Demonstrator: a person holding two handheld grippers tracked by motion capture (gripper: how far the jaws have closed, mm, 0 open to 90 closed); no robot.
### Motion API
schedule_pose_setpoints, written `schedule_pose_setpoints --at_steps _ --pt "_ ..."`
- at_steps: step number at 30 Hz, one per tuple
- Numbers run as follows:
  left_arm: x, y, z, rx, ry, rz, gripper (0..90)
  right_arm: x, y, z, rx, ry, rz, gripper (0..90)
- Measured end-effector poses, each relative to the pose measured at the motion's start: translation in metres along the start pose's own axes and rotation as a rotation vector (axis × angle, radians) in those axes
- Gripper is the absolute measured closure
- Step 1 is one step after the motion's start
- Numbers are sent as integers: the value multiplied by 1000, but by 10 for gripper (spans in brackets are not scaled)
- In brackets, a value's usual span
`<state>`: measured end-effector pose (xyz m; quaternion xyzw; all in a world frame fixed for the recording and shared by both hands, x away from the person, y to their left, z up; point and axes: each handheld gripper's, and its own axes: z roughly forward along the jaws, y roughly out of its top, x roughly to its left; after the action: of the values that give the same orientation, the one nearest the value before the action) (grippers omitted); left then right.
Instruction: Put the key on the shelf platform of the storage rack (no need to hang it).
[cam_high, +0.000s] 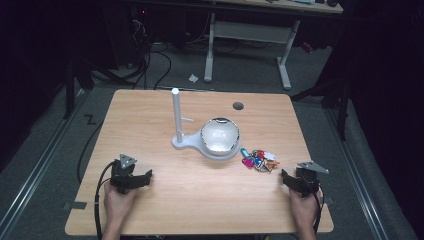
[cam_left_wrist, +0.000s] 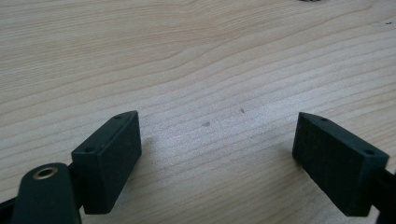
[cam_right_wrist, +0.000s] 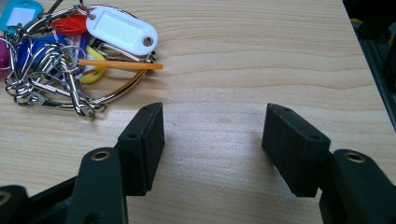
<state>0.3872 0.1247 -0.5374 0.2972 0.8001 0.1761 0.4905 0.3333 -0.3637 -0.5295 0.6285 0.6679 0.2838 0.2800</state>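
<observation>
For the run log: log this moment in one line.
left gripper open, empty | right gripper open, empty | bunch of metal rings with coloured tags on wooden table

Layout of the table (cam_high: 150, 115). A stand with an upright post (cam_high: 176, 116) sits near the centre, its post at the left and a bowl (cam_high: 220, 135) resting on its base at the right. A bunch of key tags on rings (cam_high: 258, 159) lies just right of and in front of the bowl. A cable hole (cam_high: 238, 106) lies behind the bowl. The left gripper (cam_high: 145, 176) rests near the front left edge; the right gripper (cam_high: 284, 176) rests near the front right edge, with the key tags to its front left. A desk frame (cam_high: 250, 35) stands on the floor behind the table.
</observation>
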Motion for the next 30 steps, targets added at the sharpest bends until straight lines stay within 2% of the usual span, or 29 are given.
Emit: schedule_pose_setpoints --at_steps 30 --pt "0 0 0 0 1 -2 161 -1 0 0 -1 14 4 413"
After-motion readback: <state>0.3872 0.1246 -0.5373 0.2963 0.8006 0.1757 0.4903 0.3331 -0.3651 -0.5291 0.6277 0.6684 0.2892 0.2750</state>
